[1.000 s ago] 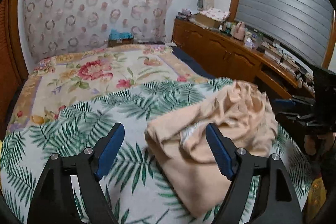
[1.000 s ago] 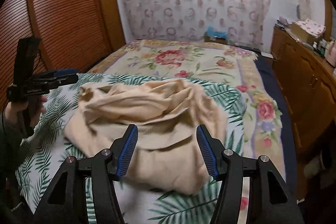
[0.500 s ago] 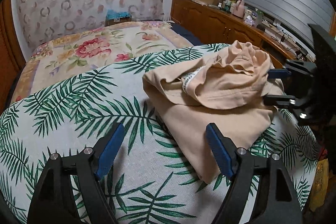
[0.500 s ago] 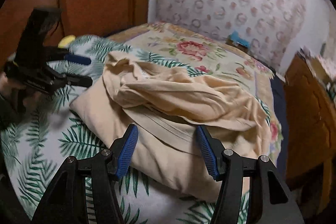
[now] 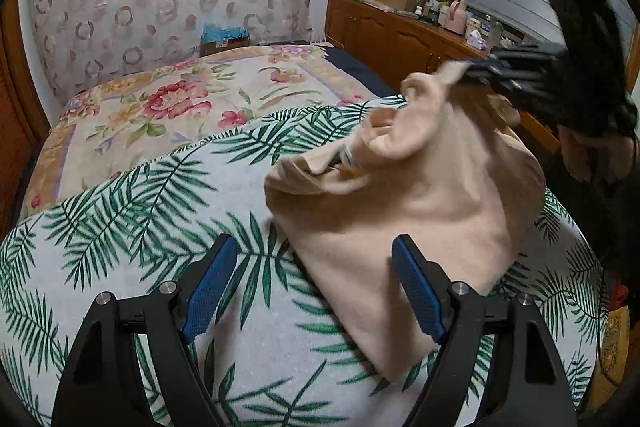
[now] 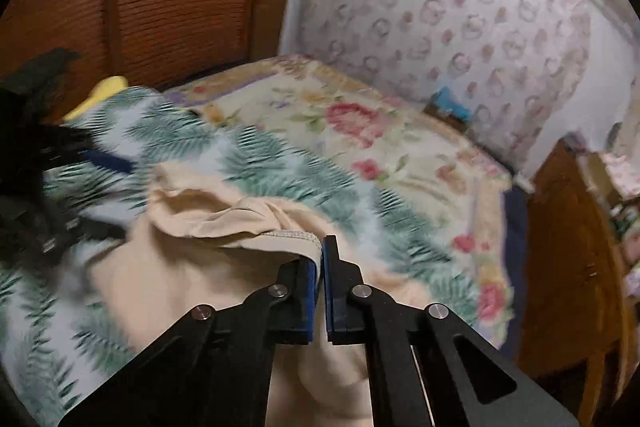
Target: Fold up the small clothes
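Right tongs (image 6: 322,259): pressed together, pinching the hem of the beige garment (image 5: 420,195), lifted off the bed (image 5: 120,227).
Left tongs (image 5: 312,291): spread, empty, above the garment's near corner.

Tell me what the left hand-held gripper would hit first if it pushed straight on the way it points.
Probably the peach garment. The left hand-held gripper stands open and angled down at the palm-leaf cover, and the garment's near corner already lies between its fingers. Depth is unclear, so it might touch the cover first.

Right hand-held gripper (image 6: 321,259) pinched closed, raised — left hand-held gripper (image 5: 312,283) spread wide.
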The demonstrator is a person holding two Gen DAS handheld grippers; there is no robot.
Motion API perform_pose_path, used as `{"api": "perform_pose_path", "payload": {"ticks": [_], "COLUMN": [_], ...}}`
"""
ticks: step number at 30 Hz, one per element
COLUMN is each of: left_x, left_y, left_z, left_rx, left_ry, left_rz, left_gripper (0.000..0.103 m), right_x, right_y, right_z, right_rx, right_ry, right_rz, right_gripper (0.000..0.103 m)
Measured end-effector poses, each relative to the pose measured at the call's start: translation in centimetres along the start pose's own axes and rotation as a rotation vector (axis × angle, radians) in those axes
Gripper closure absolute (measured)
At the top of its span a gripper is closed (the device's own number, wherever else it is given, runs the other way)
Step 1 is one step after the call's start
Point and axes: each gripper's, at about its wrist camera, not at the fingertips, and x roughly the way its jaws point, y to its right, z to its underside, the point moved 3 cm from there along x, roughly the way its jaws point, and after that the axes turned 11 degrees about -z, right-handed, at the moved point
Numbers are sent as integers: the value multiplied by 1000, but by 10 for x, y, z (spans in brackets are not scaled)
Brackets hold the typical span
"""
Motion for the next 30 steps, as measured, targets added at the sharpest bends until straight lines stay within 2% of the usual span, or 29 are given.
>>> {"api": "perform_pose_path", "payload": {"ticks": [3,4,6,8,10,15,20,24,26,29,30], "left_x": [9,11,18,25,36,54,62,61,57,51,50], "left_y": [-1,-1,-2,-5,-11,-27,-43,-45,-43,-35,-33], "left_z": [-7,-9,-17,-23,-30,-33,-28,-25,-25,-23,-23], "left_rx": [-9,-14,-17,-23,-48,-77,-123,-145,-151,-149,-146], "left_ry": [-9,-9,-3,-2,-13,-27,-54,-60,-52,-48,-49], "left_rz": [-1,-3,-18,-38,-55,-146,-178,-154,-111,-31,-22], "left_gripper": [23,23,23,23,23,23,23,23,23,24,32], "right_x": [11,15,19,12,4,-14,-24,-14,-3,8,11], "right_y": [17,20,20,25,32,44,35,29,27,29,28], "right_z": [-10,-13,-11,-6,2,19,40,53,58,62,62], "right_rx": [47,72,118,171,230,283,319,365,401,437,441], "right_ry": [8,8,9,34,44,44,24,-34,-61,-73,-76], "right_rz": [40,32,32,31,24,137,82,-5,-47,-40,-40], "right_gripper": [99,93,60,49,48,48,48,48,47,36,35]}}
